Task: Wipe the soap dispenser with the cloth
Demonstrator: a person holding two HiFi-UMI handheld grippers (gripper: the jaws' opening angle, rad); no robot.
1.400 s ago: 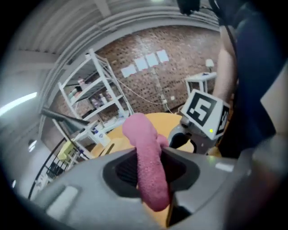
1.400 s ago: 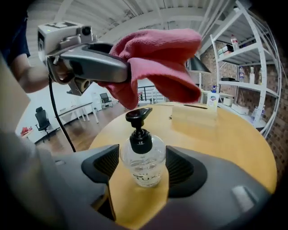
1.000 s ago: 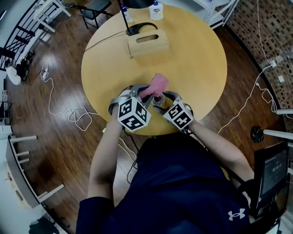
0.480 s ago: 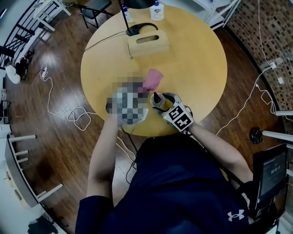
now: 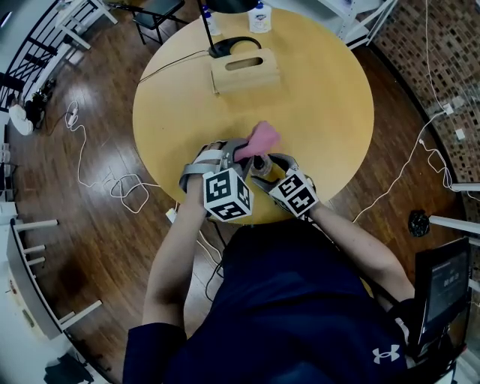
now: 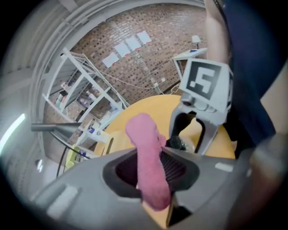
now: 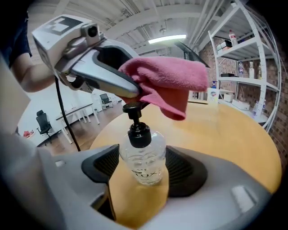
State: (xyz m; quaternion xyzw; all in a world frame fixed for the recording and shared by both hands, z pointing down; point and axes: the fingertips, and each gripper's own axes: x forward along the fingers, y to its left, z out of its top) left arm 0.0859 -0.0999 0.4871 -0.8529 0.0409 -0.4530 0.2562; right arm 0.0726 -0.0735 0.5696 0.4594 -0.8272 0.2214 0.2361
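A clear soap dispenser [image 7: 145,161] with a black pump [image 7: 137,130] stands upright near the front edge of the round table [image 5: 322,97]. My right gripper [image 7: 144,168] is shut on its body, one pad at each side. My left gripper [image 6: 150,168] is shut on a pink cloth [image 6: 148,157]. In the right gripper view the left gripper [image 7: 135,92] holds the cloth [image 7: 168,83] draped over the pump's head. From the head view the cloth [image 5: 256,139] covers the dispenser's top, with the left gripper [image 5: 238,152] and right gripper [image 5: 264,166] close together.
A wooden tissue box [image 5: 243,70] and a black lamp base [image 5: 229,46] sit at the table's far side, with a small bottle [image 5: 257,16] at the far edge. White shelving [image 7: 245,54] stands beyond. Cables lie on the wooden floor [image 5: 97,180].
Half a second ago the cloth was off to the left and the pump's top was bare; the left gripper has brought it back over the pump. The right gripper has kept still.
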